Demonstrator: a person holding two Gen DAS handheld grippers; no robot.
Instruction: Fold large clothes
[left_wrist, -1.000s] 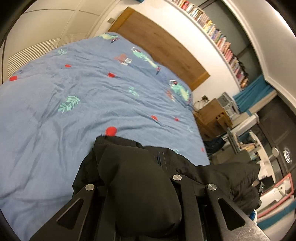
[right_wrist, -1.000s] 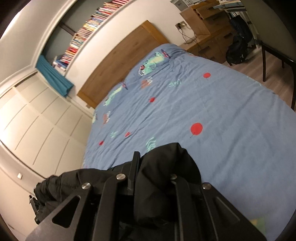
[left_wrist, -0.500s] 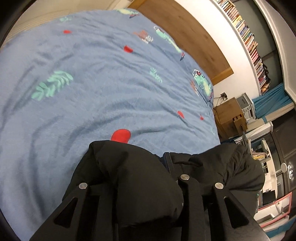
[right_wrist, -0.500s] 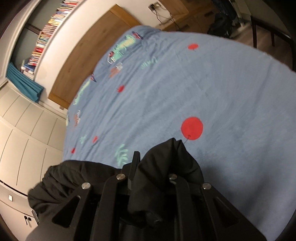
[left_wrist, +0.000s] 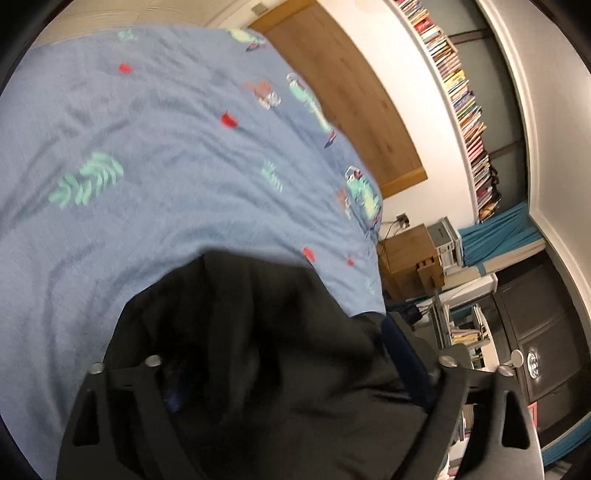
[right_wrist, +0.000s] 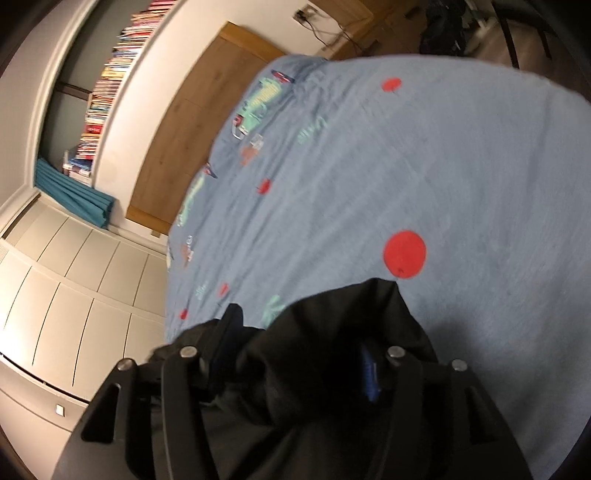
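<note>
A large black garment (left_wrist: 266, 332) lies bunched over the near part of a blue patterned bed cover (left_wrist: 147, 166). My left gripper (left_wrist: 295, 369) stands wide open with the black cloth spread loosely between its arms. In the right wrist view the same black garment (right_wrist: 332, 350) bulges between the arms of my right gripper (right_wrist: 291, 354), which is also open, wider than before. The cloth hides both sets of fingertips. The blue bed cover (right_wrist: 406, 166) stretches ahead of the right gripper.
A wooden headboard (left_wrist: 351, 92) stands at the far end of the bed. A bookshelf (left_wrist: 465, 103) runs high on the wall. A wooden nightstand (left_wrist: 410, 258) and cluttered shelves sit right of the bed. White wardrobe doors (right_wrist: 74, 277) stand on the other side.
Both grippers have opened: their arms now stand far wider apart than half a second ago. The black garment has slackened and spread between them. Both views are motion-blurred.
</note>
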